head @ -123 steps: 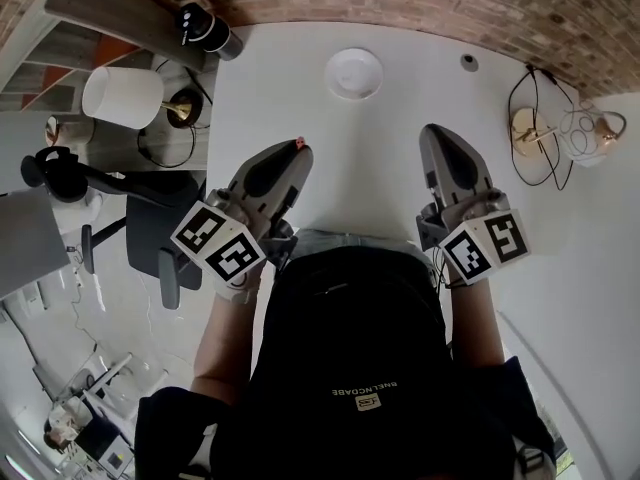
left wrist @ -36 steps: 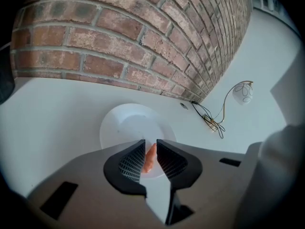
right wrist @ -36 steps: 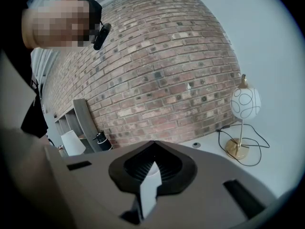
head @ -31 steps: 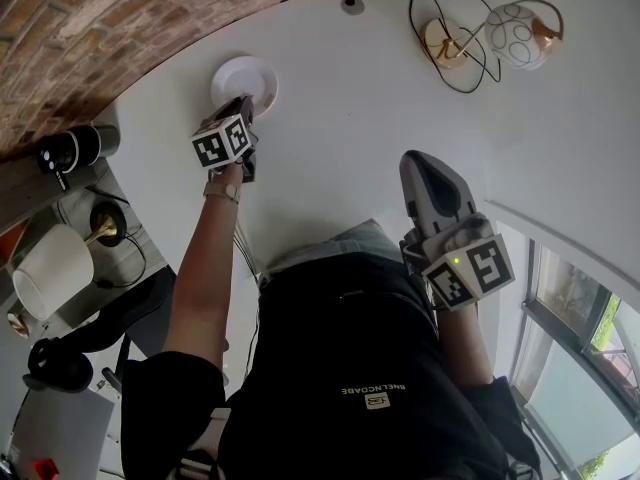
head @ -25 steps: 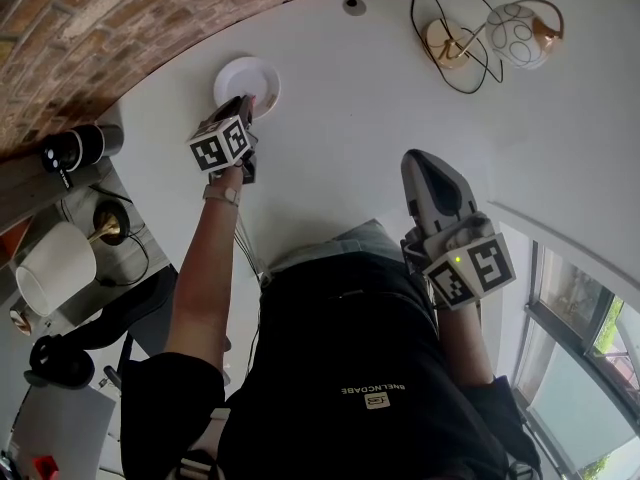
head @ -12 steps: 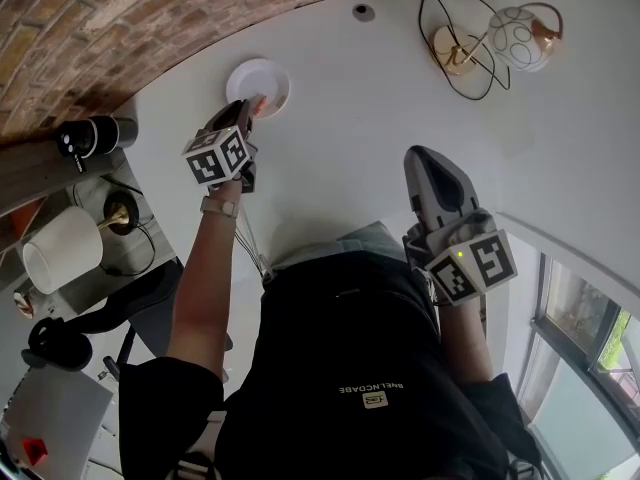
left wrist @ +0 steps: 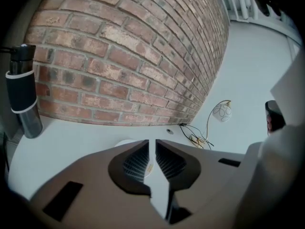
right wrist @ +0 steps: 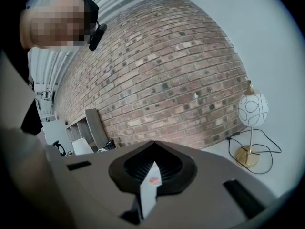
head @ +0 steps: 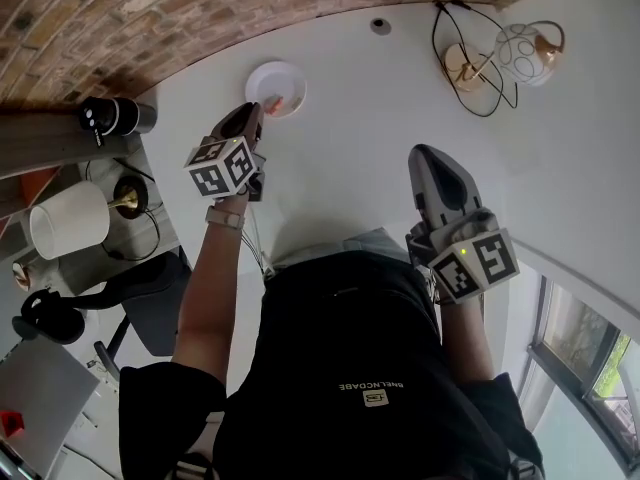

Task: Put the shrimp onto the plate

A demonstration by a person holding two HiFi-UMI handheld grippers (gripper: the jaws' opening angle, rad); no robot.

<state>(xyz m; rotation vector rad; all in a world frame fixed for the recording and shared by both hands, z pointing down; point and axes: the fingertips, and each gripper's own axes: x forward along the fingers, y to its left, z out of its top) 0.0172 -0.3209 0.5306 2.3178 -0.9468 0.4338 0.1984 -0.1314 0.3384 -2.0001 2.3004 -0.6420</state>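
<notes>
A small white plate [head: 277,80] sits on the white table near the brick wall. An orange shrimp [head: 273,102] lies on its near edge. My left gripper [head: 253,113] reaches out with its tips just short of the shrimp. Its jaws stand a narrow gap apart with nothing between them. In the left gripper view [left wrist: 152,147] a bit of the plate [left wrist: 123,141] shows past the jaws. My right gripper [head: 425,154] hovers close to my body, far from the plate. It is shut and holds nothing [right wrist: 153,162].
A black flask [head: 115,116] stands at the table's back left corner. A brass lamp with a patterned globe [head: 528,40] and its looped cable lie at the back right. A cable hole [head: 379,26] is by the wall. A white lampshade [head: 65,218] is below the left edge.
The left gripper carried the shrimp from near my body out to the plate. The shrimp now lies on the plate and the jaws have drawn back a little. The right gripper barely moved.
</notes>
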